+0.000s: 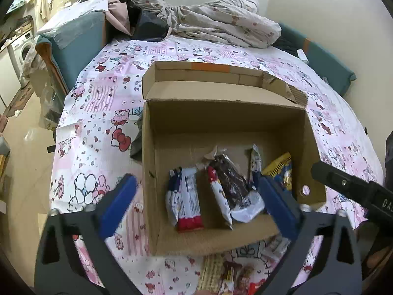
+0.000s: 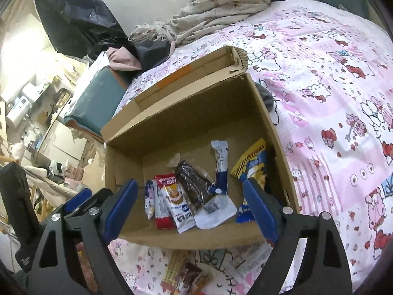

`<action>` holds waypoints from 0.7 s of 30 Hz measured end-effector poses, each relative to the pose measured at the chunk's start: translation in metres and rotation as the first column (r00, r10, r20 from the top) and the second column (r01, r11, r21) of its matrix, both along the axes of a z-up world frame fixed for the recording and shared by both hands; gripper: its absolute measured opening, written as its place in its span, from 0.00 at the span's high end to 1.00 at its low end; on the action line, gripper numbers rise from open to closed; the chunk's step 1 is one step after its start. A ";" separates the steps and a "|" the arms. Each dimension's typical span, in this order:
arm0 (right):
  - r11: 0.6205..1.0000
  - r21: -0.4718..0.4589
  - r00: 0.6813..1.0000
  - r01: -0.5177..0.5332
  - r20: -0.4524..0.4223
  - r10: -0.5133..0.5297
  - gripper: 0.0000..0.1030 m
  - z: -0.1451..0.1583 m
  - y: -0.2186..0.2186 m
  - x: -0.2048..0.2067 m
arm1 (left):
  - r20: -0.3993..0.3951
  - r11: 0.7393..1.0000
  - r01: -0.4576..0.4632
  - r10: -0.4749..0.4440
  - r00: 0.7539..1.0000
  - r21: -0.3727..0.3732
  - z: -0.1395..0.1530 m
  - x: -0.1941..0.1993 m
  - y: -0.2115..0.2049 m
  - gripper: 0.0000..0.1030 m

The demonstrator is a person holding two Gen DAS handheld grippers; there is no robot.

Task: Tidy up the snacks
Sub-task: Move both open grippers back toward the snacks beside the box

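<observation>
Both hand-held grippers, left [image 1: 197,198] and right [image 2: 190,205], gape empty above the cardboard box's [image 1: 222,120] near edge.

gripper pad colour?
Blue pads on black fingers, both grippers; clearest in the right wrist view.

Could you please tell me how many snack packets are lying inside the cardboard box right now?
6 in the cardboard box: white-blue packet, red-ended packet, white coffee-print packet, dark chocolate packet, upright blue-white stick, yellow-blue packet. More could hide underneath.
</observation>
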State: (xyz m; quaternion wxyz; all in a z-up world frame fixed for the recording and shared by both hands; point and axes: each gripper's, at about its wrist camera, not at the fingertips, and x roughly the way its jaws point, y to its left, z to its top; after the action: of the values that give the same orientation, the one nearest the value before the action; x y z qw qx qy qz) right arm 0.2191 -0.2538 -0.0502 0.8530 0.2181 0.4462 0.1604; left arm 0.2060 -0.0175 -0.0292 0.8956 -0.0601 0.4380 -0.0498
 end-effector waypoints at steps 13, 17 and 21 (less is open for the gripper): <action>1.000 -0.007 1.000 -0.022 -0.011 0.022 0.12 0.012 0.000 -0.042 | 0.005 1.000 0.012 -0.012 1.000 0.003 0.014 -0.045 0.004 0.00; 1.000 -0.013 0.999 -0.022 -0.029 0.021 0.12 0.011 -0.002 -0.054 | -0.007 1.000 -0.007 0.007 1.000 0.010 0.014 -0.057 0.007 0.00; 0.999 -0.043 0.998 -0.024 -0.067 0.021 0.12 0.004 -0.003 -0.066 | -0.071 0.999 -0.031 0.033 0.997 0.033 0.004 -0.065 0.013 0.00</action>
State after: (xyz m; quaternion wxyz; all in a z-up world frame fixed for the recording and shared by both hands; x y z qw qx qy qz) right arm 0.1534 -0.2572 -0.0458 0.8404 0.1996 0.4800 0.1530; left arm 0.1405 -0.0040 -0.0249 0.8809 -0.0547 0.4694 -0.0264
